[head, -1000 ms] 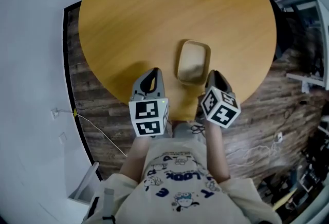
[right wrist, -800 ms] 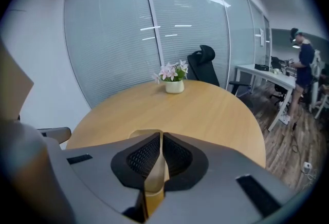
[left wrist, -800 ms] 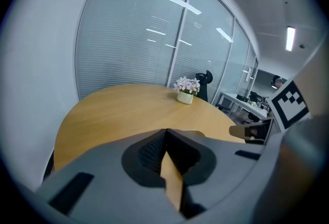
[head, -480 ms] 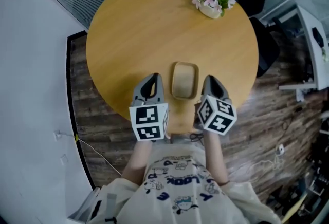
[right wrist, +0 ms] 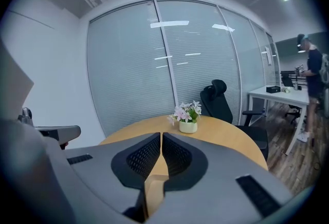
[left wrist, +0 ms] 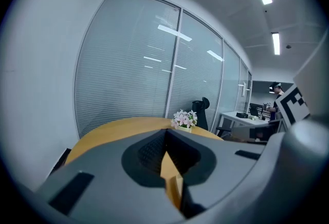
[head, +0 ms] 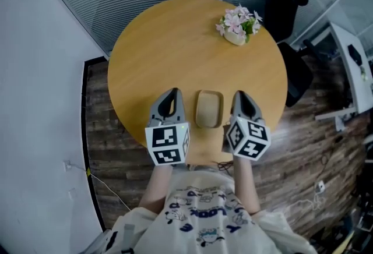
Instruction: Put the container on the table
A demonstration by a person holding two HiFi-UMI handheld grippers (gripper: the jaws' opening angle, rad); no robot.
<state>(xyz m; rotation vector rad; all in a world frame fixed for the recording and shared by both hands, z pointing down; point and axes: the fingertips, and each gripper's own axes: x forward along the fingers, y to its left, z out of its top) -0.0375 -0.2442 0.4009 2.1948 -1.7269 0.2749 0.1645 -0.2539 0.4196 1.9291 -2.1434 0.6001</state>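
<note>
Jaws of the left gripper (head: 168, 100) are pressed together with nothing between them; it is held at the near edge of the round wooden table (head: 169, 43). Just right of it the tan, round-cornered container (head: 209, 109) lies on the tabletop, between the two grippers and gripped by neither. The right gripper (head: 242, 101) is likewise closed and empty. A pot of pink flowers (head: 236, 24) stands at the table's far right, with a black office chair (head: 288, 8) beyond it.

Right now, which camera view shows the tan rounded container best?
The head view: the tan rounded container lies whole on the round wooden table, between the left gripper and right gripper. Neither gripper view shows it recognisably; both look across at the pink flowers.
</note>
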